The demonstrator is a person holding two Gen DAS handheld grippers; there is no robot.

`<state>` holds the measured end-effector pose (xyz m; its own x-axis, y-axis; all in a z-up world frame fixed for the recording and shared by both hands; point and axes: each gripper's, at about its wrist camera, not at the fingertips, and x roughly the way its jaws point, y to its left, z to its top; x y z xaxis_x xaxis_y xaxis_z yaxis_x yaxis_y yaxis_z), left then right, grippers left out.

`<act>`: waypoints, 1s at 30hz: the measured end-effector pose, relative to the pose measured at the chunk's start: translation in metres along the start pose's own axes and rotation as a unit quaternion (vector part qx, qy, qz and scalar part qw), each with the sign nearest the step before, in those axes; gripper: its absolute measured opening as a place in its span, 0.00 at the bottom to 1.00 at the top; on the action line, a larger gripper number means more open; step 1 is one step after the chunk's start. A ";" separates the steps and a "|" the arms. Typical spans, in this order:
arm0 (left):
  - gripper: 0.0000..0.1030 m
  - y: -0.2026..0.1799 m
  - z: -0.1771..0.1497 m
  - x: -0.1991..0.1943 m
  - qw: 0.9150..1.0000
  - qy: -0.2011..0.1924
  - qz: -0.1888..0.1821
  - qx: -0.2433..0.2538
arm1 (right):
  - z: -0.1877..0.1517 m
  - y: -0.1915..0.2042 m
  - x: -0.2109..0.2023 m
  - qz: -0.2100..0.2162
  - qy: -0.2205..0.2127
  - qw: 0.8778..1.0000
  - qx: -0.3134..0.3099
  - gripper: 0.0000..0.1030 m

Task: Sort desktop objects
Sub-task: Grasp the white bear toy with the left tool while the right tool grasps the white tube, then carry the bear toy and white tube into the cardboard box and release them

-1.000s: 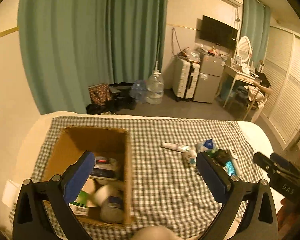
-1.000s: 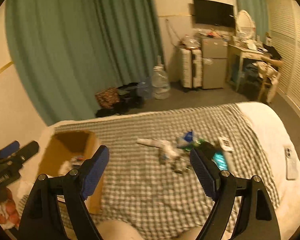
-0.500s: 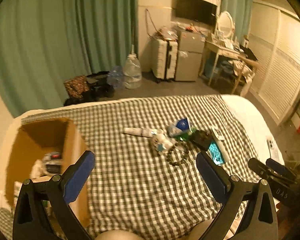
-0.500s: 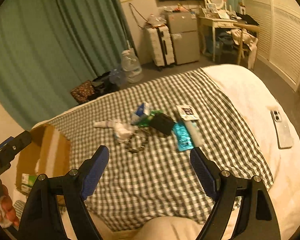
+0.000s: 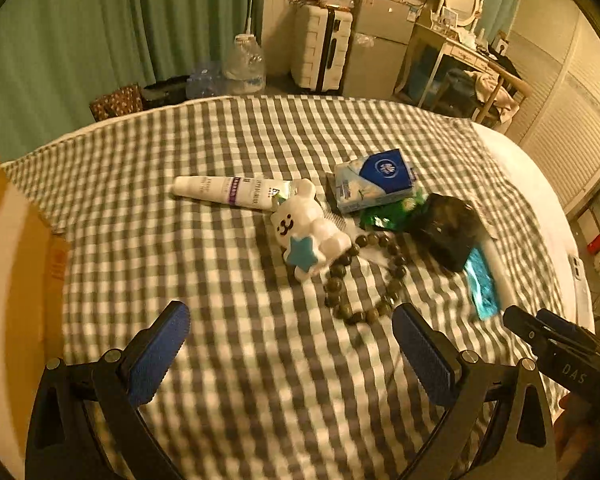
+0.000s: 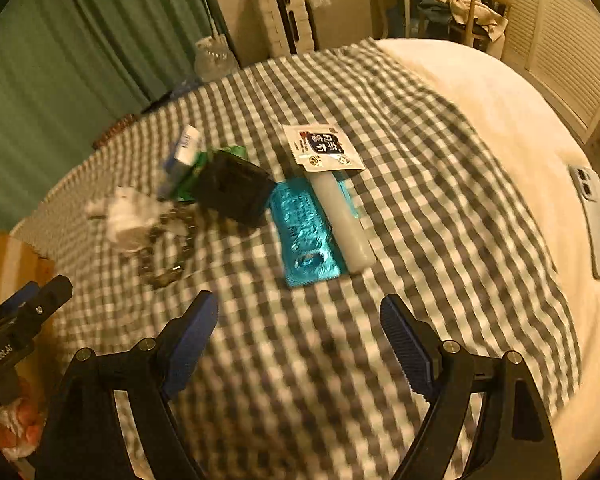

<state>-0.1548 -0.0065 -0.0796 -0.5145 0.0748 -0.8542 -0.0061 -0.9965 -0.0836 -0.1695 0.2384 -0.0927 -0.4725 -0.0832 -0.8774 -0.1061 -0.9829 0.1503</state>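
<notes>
Several small items lie clustered on the checked cloth [image 5: 260, 360]. In the left wrist view I see a white tube [image 5: 228, 194], a white bear figure with a blue star [image 5: 308, 232], a blue-and-white tissue pack [image 5: 374, 182], a bead bracelet [image 5: 364, 276] and a black pouch [image 5: 446, 232]. My left gripper [image 5: 290, 320] hangs open just short of the bracelet, holding nothing. The right wrist view shows a teal blister pack [image 6: 304, 232], a white stick [image 6: 342, 220] and a printed sachet [image 6: 324, 148]. Open and empty, my right gripper [image 6: 298, 310] hovers just short of the blister pack.
A cardboard box [image 5: 16, 260] stands at the cloth's left edge, its inside out of view. A phone [image 6: 598, 220] lies on the white bedding to the right. Beyond the bed are green curtains, a white suitcase [image 5: 320, 56] and a dressing table.
Both grippers have dropped toward the bed and tipped downward, so the item cluster now fills the views. The box has slid to the left edge of the left wrist view. Both stayed open.
</notes>
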 end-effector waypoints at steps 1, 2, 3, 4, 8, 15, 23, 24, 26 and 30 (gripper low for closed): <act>1.00 -0.002 0.004 0.008 1.000 0.000 0.001 -0.003 | 0.003 -0.001 0.005 -0.006 -0.002 1.000 0.000 0.81; 1.00 -0.001 0.008 0.013 1.000 -0.001 0.001 -0.005 | 0.006 -0.003 0.011 -0.007 -0.004 1.000 0.001 0.81; 1.00 -0.002 0.013 0.020 1.000 -0.003 0.000 -0.009 | 0.010 -0.006 0.017 -0.008 -0.006 1.000 0.002 0.81; 1.00 -0.004 0.018 0.027 1.000 -0.006 -0.003 -0.011 | 0.015 -0.009 0.020 -0.015 -0.012 1.000 0.001 0.81; 1.00 -0.011 0.031 0.051 1.000 -0.008 0.008 -0.007 | 0.031 -0.021 0.038 -0.032 -0.018 0.999 -0.004 0.79; 0.59 -0.015 0.028 0.079 1.000 0.021 0.006 0.016 | 0.027 -0.025 0.047 -0.020 0.000 1.000 -0.010 0.20; 0.59 0.005 0.017 0.028 1.000 0.013 -0.010 0.010 | 0.012 -0.037 0.012 -0.023 -0.009 1.000 0.019 0.19; 0.59 0.008 0.018 0.018 1.000 0.008 -0.011 0.008 | 0.009 -0.039 0.003 -0.019 -0.010 1.000 0.023 0.19; 0.59 0.013 0.019 -0.008 1.000 -0.006 -0.012 0.007 | 0.005 -0.038 -0.017 -0.018 -0.016 0.999 0.025 0.19; 0.59 0.021 0.015 -0.060 0.999 -0.035 -0.012 0.004 | -0.003 -0.028 -0.066 -0.016 -0.044 0.999 0.020 0.19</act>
<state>-0.1371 -0.0326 -0.0223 -0.5731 0.0966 -0.8138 -0.0265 -0.9947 -0.0994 -0.1329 0.2710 -0.0403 -0.5432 -0.0351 -0.8388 -0.1573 -0.9772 0.1427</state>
